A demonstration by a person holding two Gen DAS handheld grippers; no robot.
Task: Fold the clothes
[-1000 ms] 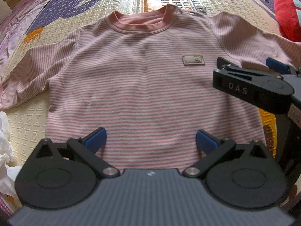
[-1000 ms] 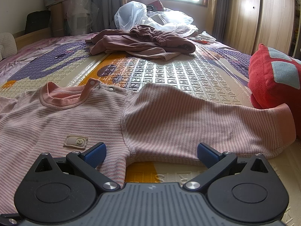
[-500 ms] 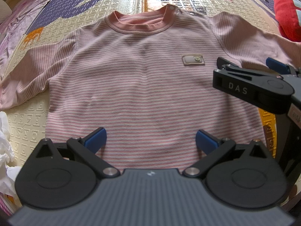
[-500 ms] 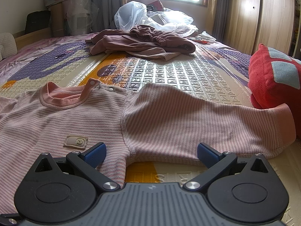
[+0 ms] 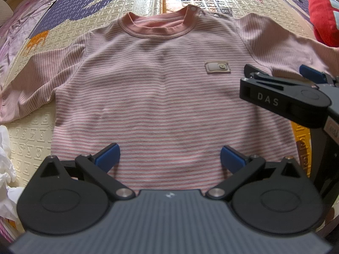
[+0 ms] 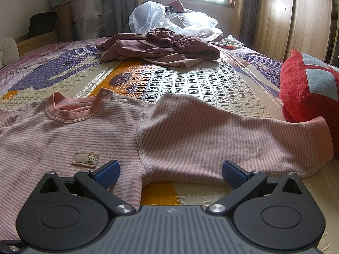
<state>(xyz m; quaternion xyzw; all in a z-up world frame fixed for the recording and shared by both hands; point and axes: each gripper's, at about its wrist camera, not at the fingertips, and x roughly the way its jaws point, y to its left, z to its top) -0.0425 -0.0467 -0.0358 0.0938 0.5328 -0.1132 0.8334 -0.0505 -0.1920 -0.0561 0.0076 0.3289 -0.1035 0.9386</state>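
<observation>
- Two grippers are at work: the left gripper (image 5: pixel 170 157) has its blue-padded fingers (image 5: pixel 107 156) spread wide and holding nothing, poised over the bottom hem of one pink striped shirt (image 5: pixel 165 97).
- The right gripper (image 6: pixel 170 170), jaws likewise wide and empty, hovers at the shirt's armpit seam, where one sleeve (image 6: pixel 222 135) stretches away to a plain pink cuff.
- The shirt lies flat and face up, collar (image 5: pixel 157 24) pointing away from both tools, two sleeves spread, one small patch (image 5: pixel 217 67) on the chest (the right gripper sits just beside it in the left wrist view).
- Beneath is an embossed letter-pattern mat (image 6: pixel 190 78).
- Farther off: one heap of mauve clothes (image 6: pixel 161 47), one red cushion (image 6: pixel 307 89), clear plastic bags (image 6: pixel 169 19), a window and wooden wardrobe doors (image 6: pixel 296 14).
</observation>
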